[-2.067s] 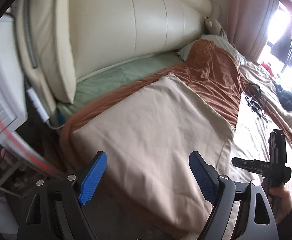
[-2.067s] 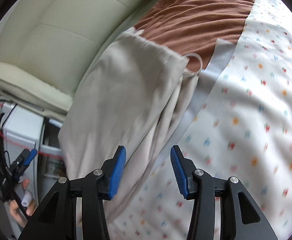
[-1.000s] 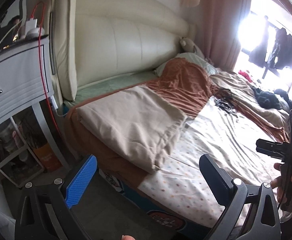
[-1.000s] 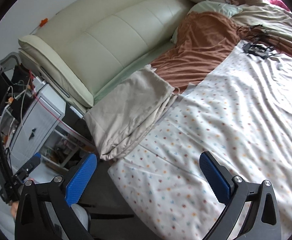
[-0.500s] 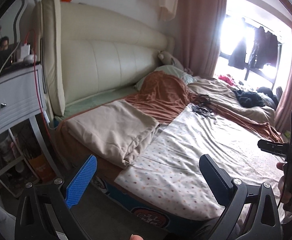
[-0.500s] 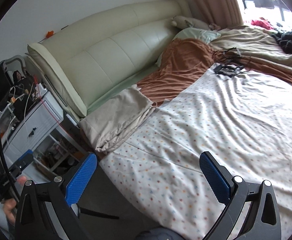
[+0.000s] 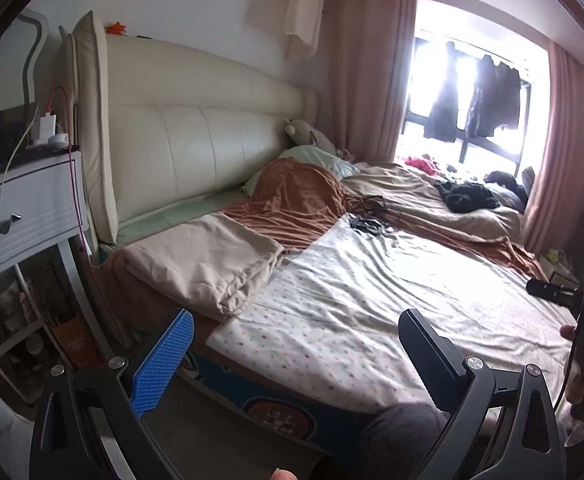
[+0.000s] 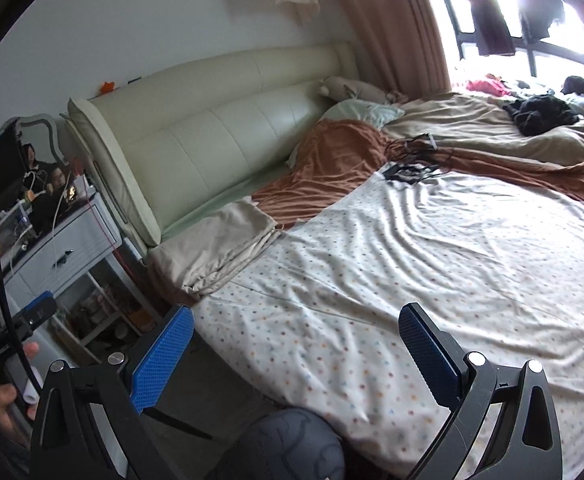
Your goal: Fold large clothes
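Note:
A folded beige garment [image 7: 208, 264] lies flat at the bed's near left corner, by the headboard; the right wrist view shows the beige garment [image 8: 216, 252] in the same spot. My left gripper [image 7: 292, 354] hangs open, well back from the bed edge, with nothing between its fingers. My right gripper [image 8: 292, 354] is open too and holds nothing. Both are held far from the garment. A hand grips each tool's handle at the frame edges.
A dotted white sheet [image 7: 372, 296] covers the mattress. A rust blanket [image 7: 300, 200], black cables [image 7: 366, 224] and dark clothes [image 7: 466, 196] lie further back. A white nightstand [image 7: 24, 208] stands left of the cream headboard [image 7: 196, 152]. A knee [image 8: 288, 448] shows low in front.
Both grippers have pulled back and up from the folded garment, which stays on the bed. The right gripper's jaws widened from narrow to fully open. The view now takes in the whole room.

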The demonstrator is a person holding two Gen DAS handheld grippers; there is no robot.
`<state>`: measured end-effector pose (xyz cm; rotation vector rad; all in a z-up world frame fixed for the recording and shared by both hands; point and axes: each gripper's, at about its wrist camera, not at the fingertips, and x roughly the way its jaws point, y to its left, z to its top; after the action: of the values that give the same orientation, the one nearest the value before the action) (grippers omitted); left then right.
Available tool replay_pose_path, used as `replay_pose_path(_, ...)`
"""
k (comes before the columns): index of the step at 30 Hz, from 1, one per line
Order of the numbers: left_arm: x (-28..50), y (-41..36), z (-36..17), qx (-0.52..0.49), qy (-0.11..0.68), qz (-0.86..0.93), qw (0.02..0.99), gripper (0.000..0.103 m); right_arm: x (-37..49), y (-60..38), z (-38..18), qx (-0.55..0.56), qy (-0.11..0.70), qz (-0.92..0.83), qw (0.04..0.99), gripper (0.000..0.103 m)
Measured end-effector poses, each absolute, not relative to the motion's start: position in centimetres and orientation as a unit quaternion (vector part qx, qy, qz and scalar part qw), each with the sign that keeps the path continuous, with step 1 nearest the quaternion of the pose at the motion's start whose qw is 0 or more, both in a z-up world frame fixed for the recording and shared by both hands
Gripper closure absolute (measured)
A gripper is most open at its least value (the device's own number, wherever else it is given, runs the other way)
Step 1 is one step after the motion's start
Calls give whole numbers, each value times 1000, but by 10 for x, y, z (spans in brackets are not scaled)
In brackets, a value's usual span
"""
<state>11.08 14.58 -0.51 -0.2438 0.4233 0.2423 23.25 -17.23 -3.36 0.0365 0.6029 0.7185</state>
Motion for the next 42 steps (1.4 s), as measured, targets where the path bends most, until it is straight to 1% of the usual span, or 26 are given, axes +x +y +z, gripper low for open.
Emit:
replay_pose_path(5, 88, 123, -10, -103, 204, 109, 968, 0, 204, -198, -37, 36, 283, 347, 893, 0)
replay_pose_path(10, 71, 101, -16, -91, 193, 97, 972, 0, 169, -219, -39, 39, 258, 339, 904, 0)
replay_pose_path(22, 58, 59, -24, -71, 176, 84, 978, 0, 126, -258, -64, 34, 243, 301, 922, 0)
replay_pose_path(31, 74, 43, -36, -77, 176, 65, 979, 0, 132, -272, -87, 39, 255, 267, 929, 0)
replay_pose_path(42, 87, 42, -42, -87, 188, 63, 976, 0, 143, -265, -96, 43, 262, 267, 926, 0)
